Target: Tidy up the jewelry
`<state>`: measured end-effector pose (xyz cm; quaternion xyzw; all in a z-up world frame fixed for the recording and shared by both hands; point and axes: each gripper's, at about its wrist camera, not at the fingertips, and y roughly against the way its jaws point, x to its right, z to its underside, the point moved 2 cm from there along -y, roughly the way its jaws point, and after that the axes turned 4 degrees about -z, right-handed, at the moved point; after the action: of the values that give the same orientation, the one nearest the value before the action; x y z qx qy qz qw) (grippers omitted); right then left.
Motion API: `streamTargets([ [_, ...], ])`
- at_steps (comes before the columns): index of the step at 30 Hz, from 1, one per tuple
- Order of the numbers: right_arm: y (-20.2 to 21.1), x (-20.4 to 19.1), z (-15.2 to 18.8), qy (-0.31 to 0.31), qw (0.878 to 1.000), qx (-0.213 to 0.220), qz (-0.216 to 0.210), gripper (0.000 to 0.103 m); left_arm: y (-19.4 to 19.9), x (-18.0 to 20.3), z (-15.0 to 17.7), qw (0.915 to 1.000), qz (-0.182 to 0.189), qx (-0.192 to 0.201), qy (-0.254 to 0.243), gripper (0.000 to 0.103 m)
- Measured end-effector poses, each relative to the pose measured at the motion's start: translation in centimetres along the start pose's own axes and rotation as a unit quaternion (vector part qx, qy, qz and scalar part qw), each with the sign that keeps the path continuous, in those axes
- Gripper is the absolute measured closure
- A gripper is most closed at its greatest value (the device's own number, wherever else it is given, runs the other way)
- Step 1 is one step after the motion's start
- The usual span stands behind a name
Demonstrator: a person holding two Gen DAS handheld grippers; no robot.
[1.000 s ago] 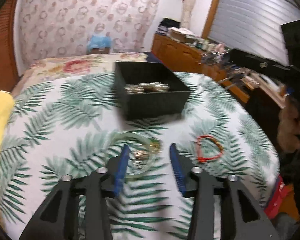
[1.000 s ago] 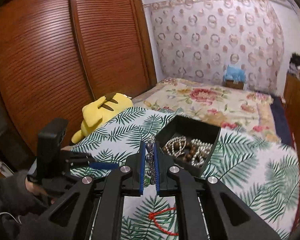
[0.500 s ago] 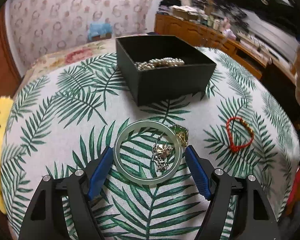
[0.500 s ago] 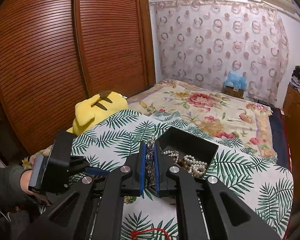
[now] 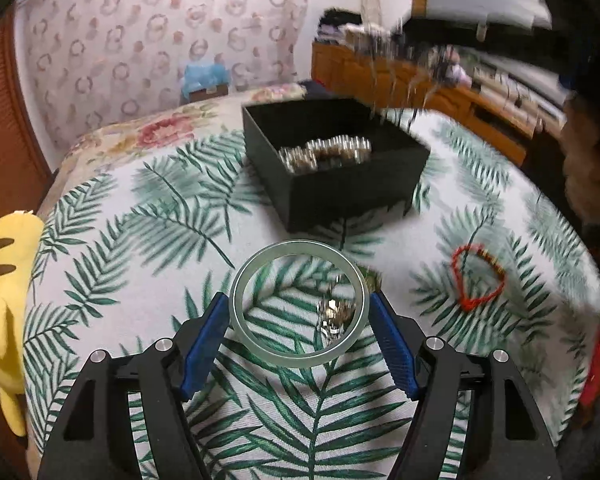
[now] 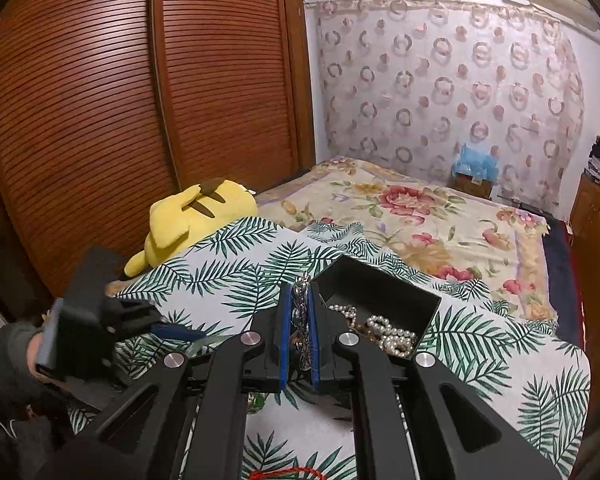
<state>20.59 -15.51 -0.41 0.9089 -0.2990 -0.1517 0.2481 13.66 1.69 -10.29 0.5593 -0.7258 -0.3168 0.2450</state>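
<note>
A glossy, translucent pale-green bangle (image 5: 299,304) lies on a matt palm-leaf printed cloth (image 5: 140,240); a matt black box (image 5: 340,184) holds lustrous white pearl beads (image 6: 392,334). Behind, a soft yellow plush toy (image 6: 188,220) rests against polished, ribbed brown wooden doors (image 6: 140,100).

Left claw (image 5: 298,334) straddles pale bangle (image 5: 299,303)
</note>
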Motion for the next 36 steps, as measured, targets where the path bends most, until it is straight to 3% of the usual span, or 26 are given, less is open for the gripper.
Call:
streamTargets([
  [6,-3.0,1.1,0.2,-0.003,1.0,-0.026,-0.007,0.094,2.4,-0.2,-3.5,0.9988,0.002,0.047,0.007,0.035],
  [11,-4.6,2.6,1.0,-0.018,0.999,-0.041,0.008,0.091,1.9,-0.1,-5.9,0.9985,0.001,0.055,0.002,0.035],
  [13,-4.7,3.1,1.1,-0.024,0.999,-0.043,0.009,0.086,1.5,-0.1,-6.7,0.9984,0.003,0.056,0.003,0.035],
  [16,-4.2,3.8,1.1,-0.029,0.999,-0.037,0.014,0.078,1.0,-0.1,-7.9,0.9983,0.01,0.058,0.005,0.035],
  [23,-1.3,5.7,2.7,-0.058,0.997,-0.019,0.035,0.078,-1.4,0.9,-10.5,0.9982,0.023,0.056,-0.001,0.035],
  [30,0.3,5.3,6.5,-0.061,0.995,-0.049,0.059,0.078,-5.2,1.7,-12.1,0.9989,0.034,0.031,-0.002,0.034],
  [36,0.6,4.7,9.4,-0.071,0.993,-0.075,0.053,0.078,-4.3,1.5,-12.0,0.9979,0.049,0.04,0.013,0.03],
])
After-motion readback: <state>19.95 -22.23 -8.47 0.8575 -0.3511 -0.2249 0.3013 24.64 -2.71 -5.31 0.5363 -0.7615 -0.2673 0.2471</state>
